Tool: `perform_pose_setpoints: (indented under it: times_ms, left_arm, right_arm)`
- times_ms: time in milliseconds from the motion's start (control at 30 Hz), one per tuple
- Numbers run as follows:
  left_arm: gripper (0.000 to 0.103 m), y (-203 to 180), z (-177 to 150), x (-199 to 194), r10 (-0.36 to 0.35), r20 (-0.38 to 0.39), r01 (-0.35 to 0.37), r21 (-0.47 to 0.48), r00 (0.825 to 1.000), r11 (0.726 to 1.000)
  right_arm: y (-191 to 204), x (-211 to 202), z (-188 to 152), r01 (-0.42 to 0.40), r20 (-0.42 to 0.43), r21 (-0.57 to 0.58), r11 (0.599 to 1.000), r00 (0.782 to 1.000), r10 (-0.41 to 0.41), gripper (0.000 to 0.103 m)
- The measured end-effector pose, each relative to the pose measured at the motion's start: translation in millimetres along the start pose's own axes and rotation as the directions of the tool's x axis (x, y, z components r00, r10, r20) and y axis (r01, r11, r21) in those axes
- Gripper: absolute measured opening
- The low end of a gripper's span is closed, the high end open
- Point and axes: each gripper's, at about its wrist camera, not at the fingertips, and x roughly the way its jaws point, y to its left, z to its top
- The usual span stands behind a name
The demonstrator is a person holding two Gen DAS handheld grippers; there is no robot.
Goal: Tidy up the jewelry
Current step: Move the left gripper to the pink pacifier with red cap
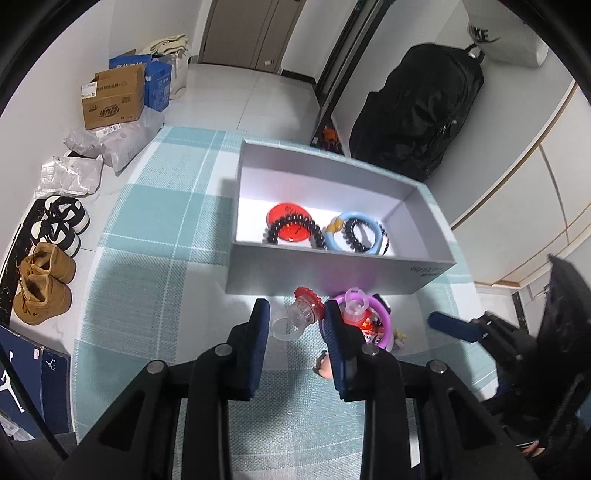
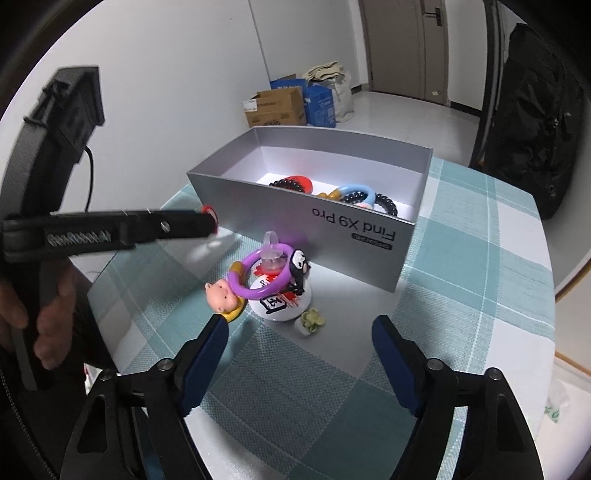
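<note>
Left gripper [image 1: 297, 317] nearly closed, clamped on the clear toy ring [image 1: 301, 314] with the red gear-shaped top, just in front of the grey box [image 1: 332, 269]. Ring's long axis lies roughly sideways along the box's near wall: clear loop toward the left pad, red top angled up toward the box. Whether it's lifted off the checked tablecloth [image 1: 155, 258], can't tell.

Right gripper [image 2: 301, 332] wide open, nothing between the pads, pointing down at the pile in front of the box.

Pile, near the box's front wall: purple bangle [image 2: 255, 277] with a second clear ring standing in it, white badge [image 2: 280, 302] with black and red characters, pink piglet charm [image 2: 221, 297], small green flower [image 2: 312, 319].

Inside the box: red disc [image 1: 291, 225], black bead bracelet [image 1: 291, 227], blue ring [image 1: 354, 236], black coil band.

Box side reads "Find X9 Pro", upside down in the right wrist view. Left gripper's body lettering is blurred. White cap beyond the box: "NIKE" [image 1: 484, 33].
</note>
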Motion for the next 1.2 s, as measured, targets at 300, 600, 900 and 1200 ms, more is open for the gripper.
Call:
perform_pose_setpoints:
  times_ms: [300,600,900,1200]
  left_arm:
    - [0.024,2,2,-10,-0.025,0.04,0.025,-0.01,0.999,1.0]
    - [0.024,4,2,-16,-0.041,0.059,0.042,-0.019,0.997,0.999]
    - [0.024,-1,5,-22,-0.059,0.091,0.061,-0.013,0.994,0.998]
    - [0.024,-8,12,-24,-0.105,0.114,0.107,-0.007,0.988,0.994]
  right_arm:
    - [2,8,-2,0.018,-0.012,-0.024,1.0,1.0,-0.018,0.035]
    - [-3,7,-4,0.015,-0.021,-0.01,1.0,1.0,-0.015,0.009]
    - [-9,-5,2,-0.006,0.024,0.025,1.0,1.0,0.006,0.009]
    - [-12,-39,21,-0.039,0.188,0.073,0.997,0.982,0.024,0.009]
